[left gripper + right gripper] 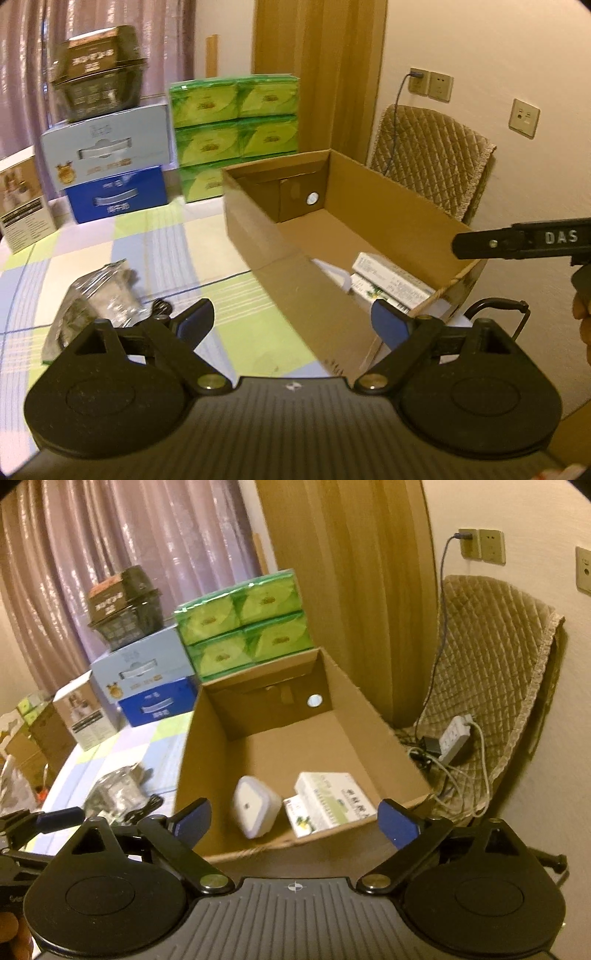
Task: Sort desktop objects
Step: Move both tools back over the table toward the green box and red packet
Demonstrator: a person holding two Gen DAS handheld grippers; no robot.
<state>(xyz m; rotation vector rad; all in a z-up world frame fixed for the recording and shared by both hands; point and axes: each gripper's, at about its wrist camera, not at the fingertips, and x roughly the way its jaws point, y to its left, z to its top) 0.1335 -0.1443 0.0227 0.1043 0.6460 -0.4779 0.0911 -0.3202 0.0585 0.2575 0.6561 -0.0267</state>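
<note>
- Both tools hang empty over a checked tablecloth (155, 236): the left gripper (293, 325) has its blue-padded fingers (195, 323) spread wide with nothing between them, and the right gripper (295, 821) is likewise splayed and holding nothing above the near end of the cardboard box (266, 746).
- Inside the box lie a white rounded container (255, 806), tipped on its side, and two white-and-green packets (330, 801), all at the near end; the far end is bare.
- Still out on the table, just left of the box wall, are a crinkled clear plastic bag (92, 302) and a small black cable (160, 308) beside it; these look like the next items to sort.
- Risk: the bag is slack and glossy, so a pinch on loose film could slip or let the contents sag and spill on the way over.
- Risk: the cable lies touching or nearly touching the bag; a careless grab could snag both, or drag the cable off the cloth.
- Risk: the tall near wall of the box (295, 295) stands between the bag and the opening; a low carry could clip it and shove the box toward the table edge by the quilted chair (432, 155).
- Risk: the two grippers sit close together, and a crossing reach could knock one against the other.
</note>
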